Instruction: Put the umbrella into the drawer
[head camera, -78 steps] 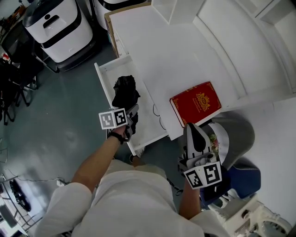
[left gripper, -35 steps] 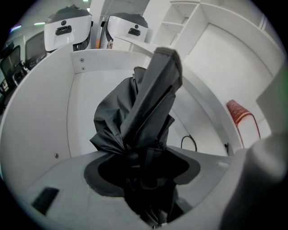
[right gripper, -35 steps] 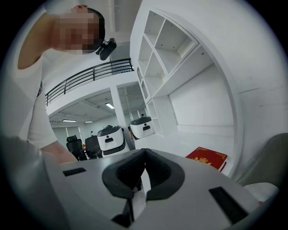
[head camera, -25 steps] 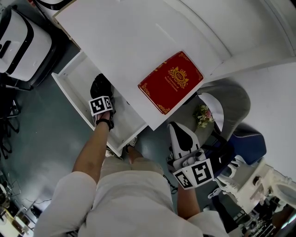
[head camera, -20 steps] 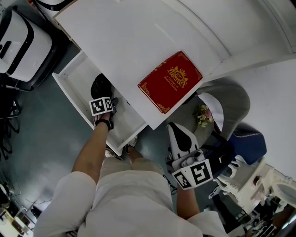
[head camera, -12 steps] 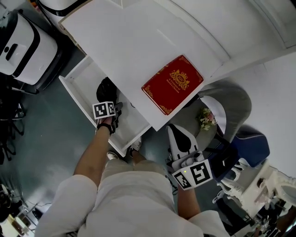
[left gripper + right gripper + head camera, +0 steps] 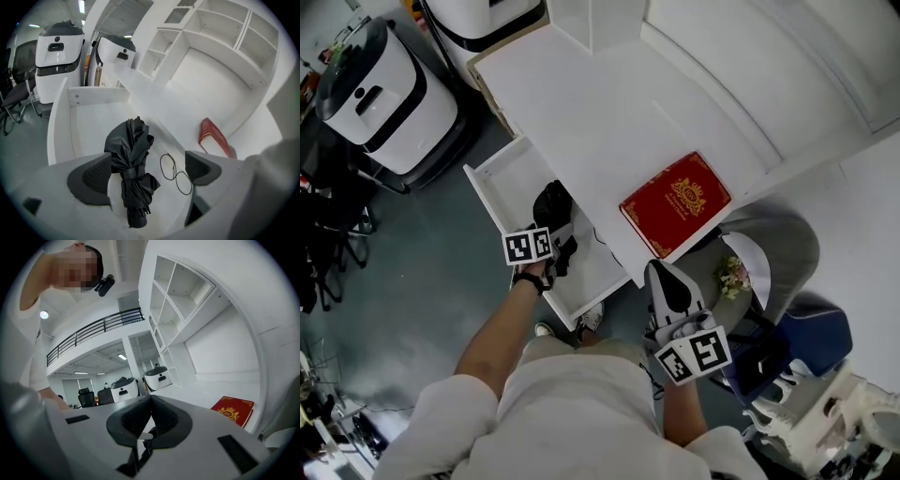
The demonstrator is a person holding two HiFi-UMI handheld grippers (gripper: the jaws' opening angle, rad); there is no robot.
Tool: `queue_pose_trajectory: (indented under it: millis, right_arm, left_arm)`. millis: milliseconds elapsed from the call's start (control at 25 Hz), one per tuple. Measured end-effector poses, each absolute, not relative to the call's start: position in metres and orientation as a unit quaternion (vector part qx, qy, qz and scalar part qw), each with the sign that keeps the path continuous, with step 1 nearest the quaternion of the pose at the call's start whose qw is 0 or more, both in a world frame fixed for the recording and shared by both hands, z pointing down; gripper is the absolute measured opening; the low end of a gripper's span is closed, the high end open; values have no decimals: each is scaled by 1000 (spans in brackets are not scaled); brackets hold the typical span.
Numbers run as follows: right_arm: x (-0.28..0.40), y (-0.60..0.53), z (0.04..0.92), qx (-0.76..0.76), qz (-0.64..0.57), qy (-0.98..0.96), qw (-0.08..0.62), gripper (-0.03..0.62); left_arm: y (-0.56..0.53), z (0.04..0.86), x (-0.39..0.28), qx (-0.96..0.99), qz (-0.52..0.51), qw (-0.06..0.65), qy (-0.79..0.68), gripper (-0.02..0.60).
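Lifted clear of the folded black umbrella (image 7: 132, 164), the left tool (image 7: 146, 172) hangs over the open white drawer (image 7: 494, 184), its jaws just swung wide apart and pressing nothing. That umbrella lies on the drawer floor. At the worktop (image 7: 581, 103) edge near a red book (image 7: 675, 203), the right tool (image 7: 149, 417) has its jaws together, empty.

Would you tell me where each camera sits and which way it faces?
Head view: on the head, steeply down at the drawer; arms, torso, left gripper and right gripper show.
Left gripper view: on that gripper, angled down past its just-opened jaws at the umbrella lying loose in the drawer.
Right gripper view: on that gripper, about level toward shelves; shut jaws, a shoulder.
Shared: red book in all three.
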State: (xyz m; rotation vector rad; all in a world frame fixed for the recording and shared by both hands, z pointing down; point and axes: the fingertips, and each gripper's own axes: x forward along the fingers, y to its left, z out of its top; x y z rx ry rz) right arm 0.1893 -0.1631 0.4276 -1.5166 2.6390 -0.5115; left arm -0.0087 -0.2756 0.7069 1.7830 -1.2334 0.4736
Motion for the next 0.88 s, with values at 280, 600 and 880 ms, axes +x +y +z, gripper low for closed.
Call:
queue_pose_trajectory:
  millis: [280, 600, 880]
  right_arm:
    - [150, -171, 406, -462, -145, 875, 26, -1]
    - [121, -181, 382, -458, -115, 882, 10, 0]
    - [94, -183, 349, -446, -85, 891, 14, -2]
  left_arm:
    - [-273, 639, -23, 766, 80, 432, -469, 477]
    - [-267, 562, -45, 830, -11, 377, -410, 43]
    - [-253, 450, -120, 839, -49, 234, -489, 15]
